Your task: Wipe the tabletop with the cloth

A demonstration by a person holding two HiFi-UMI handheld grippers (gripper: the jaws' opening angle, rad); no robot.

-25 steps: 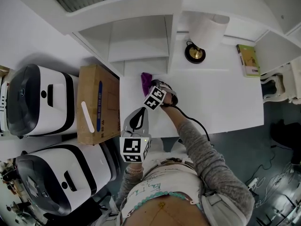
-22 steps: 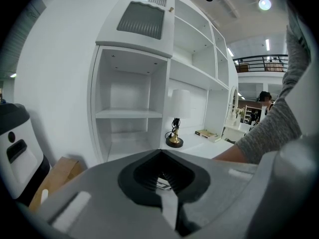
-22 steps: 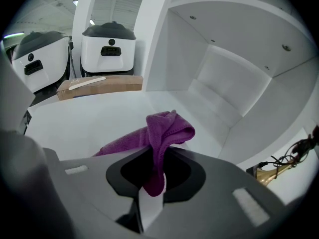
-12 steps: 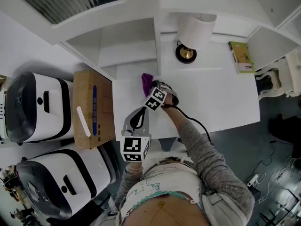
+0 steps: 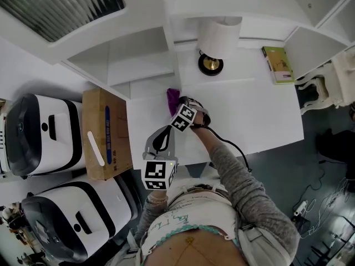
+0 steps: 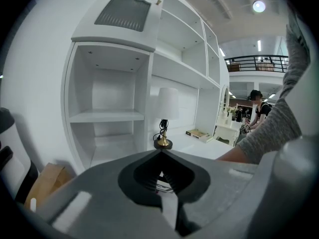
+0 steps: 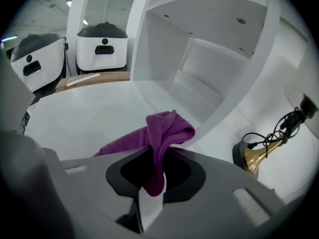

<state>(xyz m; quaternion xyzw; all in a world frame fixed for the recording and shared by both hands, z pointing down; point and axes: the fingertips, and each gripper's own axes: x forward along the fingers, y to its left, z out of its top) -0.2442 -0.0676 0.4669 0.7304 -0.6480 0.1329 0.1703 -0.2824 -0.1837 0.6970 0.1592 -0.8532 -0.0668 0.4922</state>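
- White surface (image 5: 260, 112) under the shelving: the right claw (image 7: 151, 190) is clamped on the purple cloth (image 7: 167, 128), bunched near the back edge, centre frame.
- Left claw (image 6: 162, 183) is pinched together, empty, lower centre.
- Wiping seems barely begun; next, press the cloth flat and sweep rightward, short of the lamp (image 5: 212, 46).

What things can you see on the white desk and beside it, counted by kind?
Purple cloth: 1
Lamp: 1
Book: 1
Cardboard box: 1
White machines: 2
Total: 6
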